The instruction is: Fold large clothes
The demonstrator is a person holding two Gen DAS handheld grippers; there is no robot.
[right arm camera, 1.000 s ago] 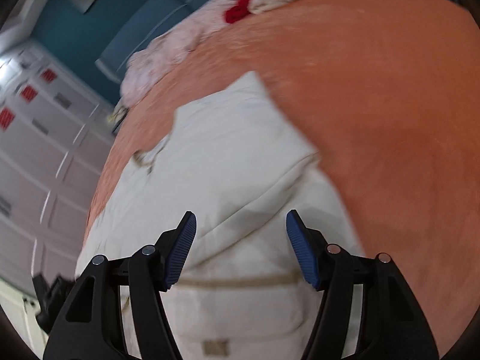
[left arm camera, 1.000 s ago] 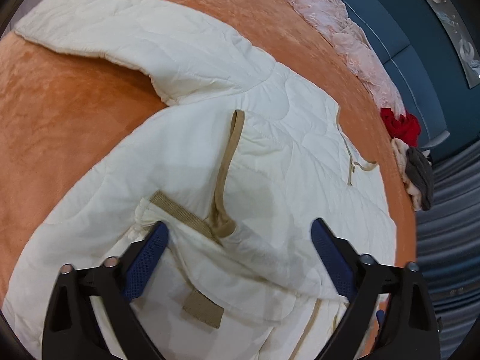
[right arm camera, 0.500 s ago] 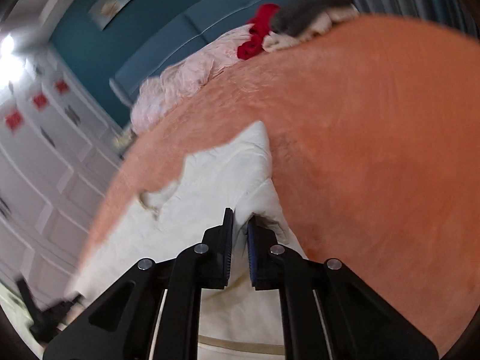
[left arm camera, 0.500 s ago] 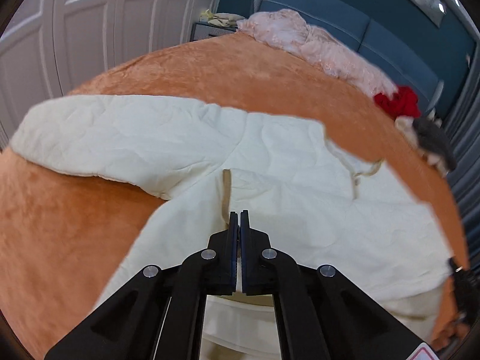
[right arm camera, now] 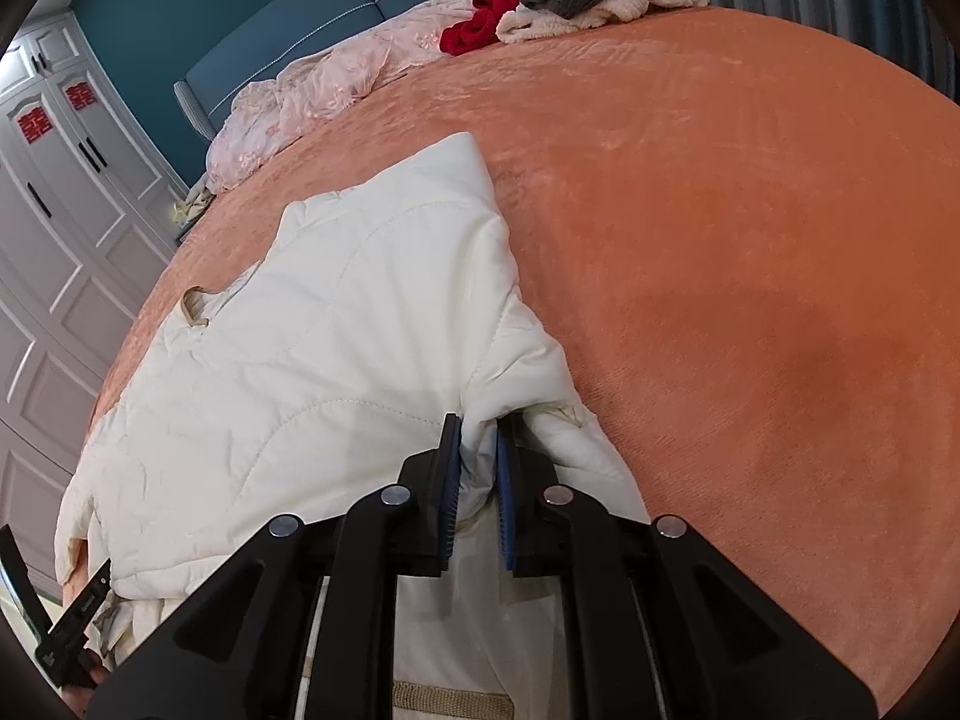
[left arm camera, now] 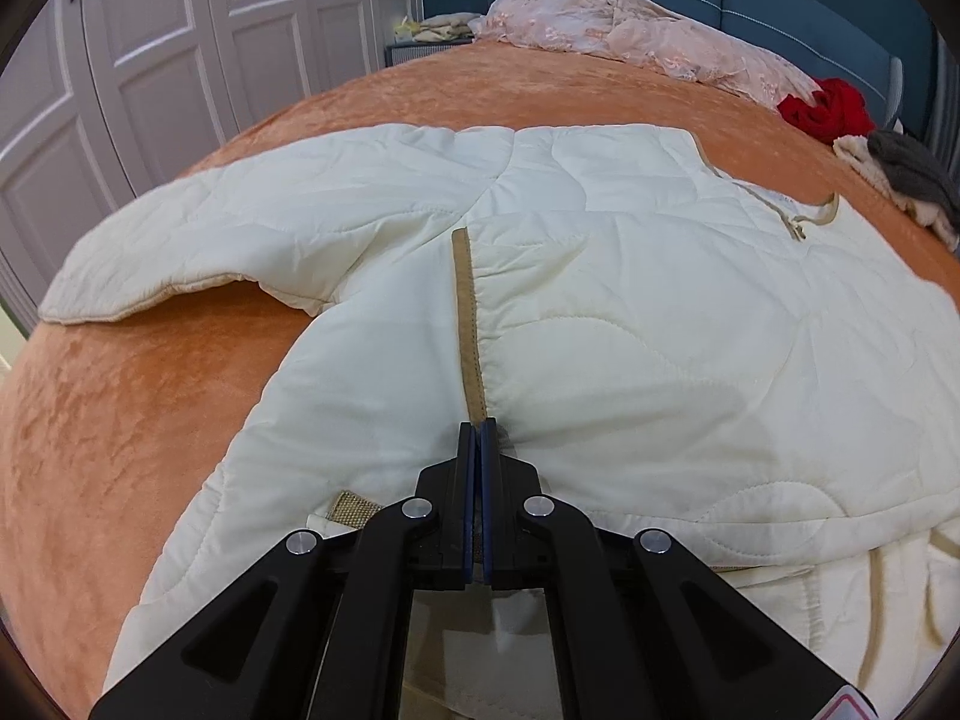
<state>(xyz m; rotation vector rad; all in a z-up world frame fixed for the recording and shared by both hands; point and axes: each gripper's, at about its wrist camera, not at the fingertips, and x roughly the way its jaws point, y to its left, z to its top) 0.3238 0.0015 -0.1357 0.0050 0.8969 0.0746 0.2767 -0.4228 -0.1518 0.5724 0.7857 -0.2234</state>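
A cream quilted jacket (left arm camera: pixel 630 300) lies spread on the orange bed cover (left arm camera: pixel 120 390), one sleeve (left arm camera: pixel 240 240) stretched out to the left. My left gripper (left arm camera: pixel 478 423) is shut at the near end of the jacket's tan trim strip (left arm camera: pixel 465 312), pinching the fabric there. In the right wrist view the jacket (right arm camera: pixel 336 330) has its right side folded in. My right gripper (right arm camera: pixel 480 420) pinches a thick fold of that edge between its blue pads (right arm camera: pixel 451 468), and its jaws are opening slightly around the fold.
At the head of the bed lie a pink garment (left arm camera: pixel 648 36), a red cloth (left arm camera: pixel 828 108) and grey and cream clothes (left arm camera: pixel 906 174). White wardrobe doors (left arm camera: pixel 150 60) stand to the left. Bare orange bed cover (right arm camera: pixel 750 240) stretches to the right of the jacket.
Both grippers were open over the jacket a second ago and have since closed on its fabric. Both views now look further up the bed.
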